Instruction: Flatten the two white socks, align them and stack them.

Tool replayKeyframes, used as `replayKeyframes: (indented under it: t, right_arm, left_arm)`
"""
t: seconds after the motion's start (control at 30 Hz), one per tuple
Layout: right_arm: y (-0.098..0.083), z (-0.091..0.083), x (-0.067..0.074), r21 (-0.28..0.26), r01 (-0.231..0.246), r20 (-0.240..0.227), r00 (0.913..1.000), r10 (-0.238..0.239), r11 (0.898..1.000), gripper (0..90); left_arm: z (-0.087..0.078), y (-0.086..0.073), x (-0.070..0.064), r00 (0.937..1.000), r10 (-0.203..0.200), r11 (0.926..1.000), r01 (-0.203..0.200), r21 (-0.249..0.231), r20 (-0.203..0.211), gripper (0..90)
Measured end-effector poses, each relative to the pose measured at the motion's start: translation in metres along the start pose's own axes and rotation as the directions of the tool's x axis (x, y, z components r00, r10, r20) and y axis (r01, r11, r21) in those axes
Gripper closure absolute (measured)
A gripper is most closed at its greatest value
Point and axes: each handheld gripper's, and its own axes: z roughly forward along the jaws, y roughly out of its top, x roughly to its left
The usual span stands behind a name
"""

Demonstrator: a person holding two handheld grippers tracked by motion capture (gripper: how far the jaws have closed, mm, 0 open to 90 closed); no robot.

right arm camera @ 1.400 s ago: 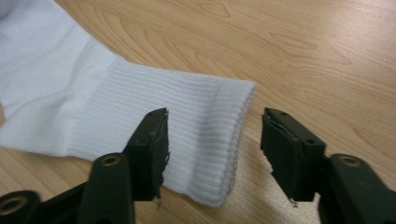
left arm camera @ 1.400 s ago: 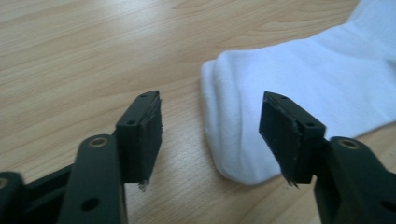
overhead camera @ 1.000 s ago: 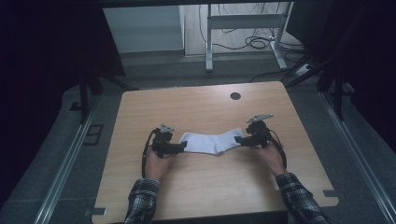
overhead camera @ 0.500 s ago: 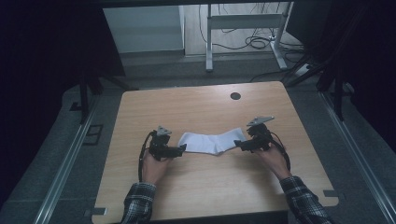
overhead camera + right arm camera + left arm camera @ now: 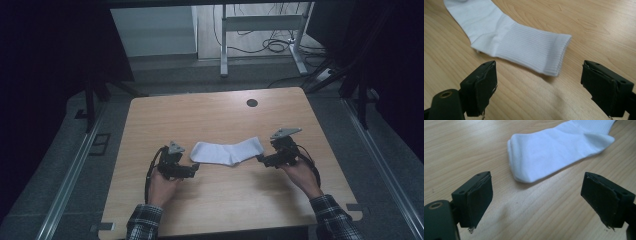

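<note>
High view: a white ribbed cotton sock (image 5: 227,151) lies flat on the pale wooden surface (image 5: 210,112), midway between its left and right edges and nearer the front one. The left gripper (image 5: 192,170) sits just off the toe end, the right gripper (image 5: 260,159) just off the cuff; one at each end suggests the sock has been stretched straight and released.

Left gripper view: fingers (image 5: 475,201) wide apart, having just been opening, nothing between them; the rounded toe (image 5: 524,170) lies beyond.

Right gripper view: fingers (image 5: 482,87) likewise spread and just opened (empty gap); the ribbed cuff (image 5: 549,52) rests flat ahead.

No containers are present.
</note>
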Motion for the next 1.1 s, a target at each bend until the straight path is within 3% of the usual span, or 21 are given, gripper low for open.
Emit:
replayKeyframes:
  t: [0.6, 1.1]
  right_arm:
    - [-0.020, -0.038, 0.004, -0.023, 0.036, 0.012, 0.9993, -0.035, 0.999, 10.2]
    - [-0.048, -0.044, 0.007, -0.019, 0.049, 0.007, 0.9988, -0.048, 0.999, 9.8]
  left_arm:
    - [-0.032, -0.028, -0.001, 0.9997, 0.019, 0.9996, -0.019, -0.019, -0.018, 10.4]
    - [-0.041, -0.054, -0.009, 0.9995, 0.022, 0.9996, -0.023, -0.017, -0.022, 10.4]
